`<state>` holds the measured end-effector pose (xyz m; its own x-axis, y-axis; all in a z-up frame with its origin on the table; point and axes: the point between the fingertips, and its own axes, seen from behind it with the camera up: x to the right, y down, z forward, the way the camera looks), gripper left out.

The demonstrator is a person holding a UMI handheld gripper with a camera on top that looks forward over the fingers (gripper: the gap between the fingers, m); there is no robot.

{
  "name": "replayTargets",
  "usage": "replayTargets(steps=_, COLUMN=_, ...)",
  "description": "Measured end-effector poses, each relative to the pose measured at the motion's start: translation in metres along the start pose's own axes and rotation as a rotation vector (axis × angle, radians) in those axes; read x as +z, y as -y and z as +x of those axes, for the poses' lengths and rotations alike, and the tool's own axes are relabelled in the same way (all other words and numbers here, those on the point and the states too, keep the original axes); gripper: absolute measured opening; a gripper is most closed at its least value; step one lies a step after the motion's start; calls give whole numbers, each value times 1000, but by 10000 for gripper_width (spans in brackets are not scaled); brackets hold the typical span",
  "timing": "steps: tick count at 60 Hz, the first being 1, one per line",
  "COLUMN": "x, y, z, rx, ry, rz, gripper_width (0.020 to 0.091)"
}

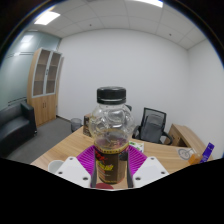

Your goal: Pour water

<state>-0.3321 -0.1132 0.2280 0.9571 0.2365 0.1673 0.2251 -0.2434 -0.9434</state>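
**Bottle up, nothing poured yet**

You've got the bottle (111, 135) standing upright between the gripper's (110, 172) two fingers, and both magenta pads (92, 160) look pressed against its lower body, so I read the claw as clenched on it. The black cap (111, 95) sits on top of the bottle, which would mean no water can leave until it comes off. That's a judgement from its look only.

The bottle seems raised clear of the wooden table (68, 146) that spreads behind and below it (its base is hidden by the fingers, so contact with the table can't be ruled out). There's dark liquid or a dark label around the bottle's lower half; which of the two, I can't tell.

Right of the bottle on the table there's a small purple thing (208, 152), too small to name. Behind the bottle stands a black office chair (151, 125), and well to its left a tall wooden cabinet (44, 85) against the wall.

No receiving cup or glass shows near the bottle. So the grasp appears done; finding a vessel, tilting and pouring are all left.
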Motion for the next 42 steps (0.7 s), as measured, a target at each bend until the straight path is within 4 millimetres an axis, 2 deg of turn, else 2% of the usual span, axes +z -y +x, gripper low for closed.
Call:
replayTargets(steps=4, x=22, y=-24, z=-11, rx=49, ry=23, rz=-9, gripper_width=412)
replayTargets(steps=5, x=16, y=-34, z=-6, rx=63, ry=34, rz=-15, gripper_width=413)
replayTargets(steps=8, x=25, y=-55, z=-13, rx=109, ry=58, rz=-39, gripper_width=412)
replayTargets(steps=9, x=25, y=-63, z=-9, rx=123, ry=66, rz=-46, gripper_width=413)
replayTargets(steps=16, x=41, y=-106, z=-17, rx=149, ry=85, rz=-81, gripper_width=414)
replayTargets(steps=23, x=46, y=-144, z=-22, rx=184, ry=95, rz=-119, gripper_width=423)
replayTargets(steps=27, x=45, y=-144, z=-23, rx=172, ry=93, rz=-69, gripper_width=427)
replayTargets(steps=28, x=42, y=-131, z=-15, rx=172, ry=94, rz=-58, gripper_width=426)
replayTargets(steps=30, x=44, y=-138, z=-21, rx=166, ry=88, rz=-50, gripper_width=442)
replayTargets(steps=38, x=44, y=-142, z=-21, rx=177, ry=77, rz=-78, gripper_width=521)
replayTargets(steps=40, x=43, y=-148, z=-20, rx=180, ry=73, rz=-114, gripper_width=572)
replayTargets(steps=42, x=40, y=-151, z=-19, rx=180, ry=68, rz=-145, gripper_width=677)
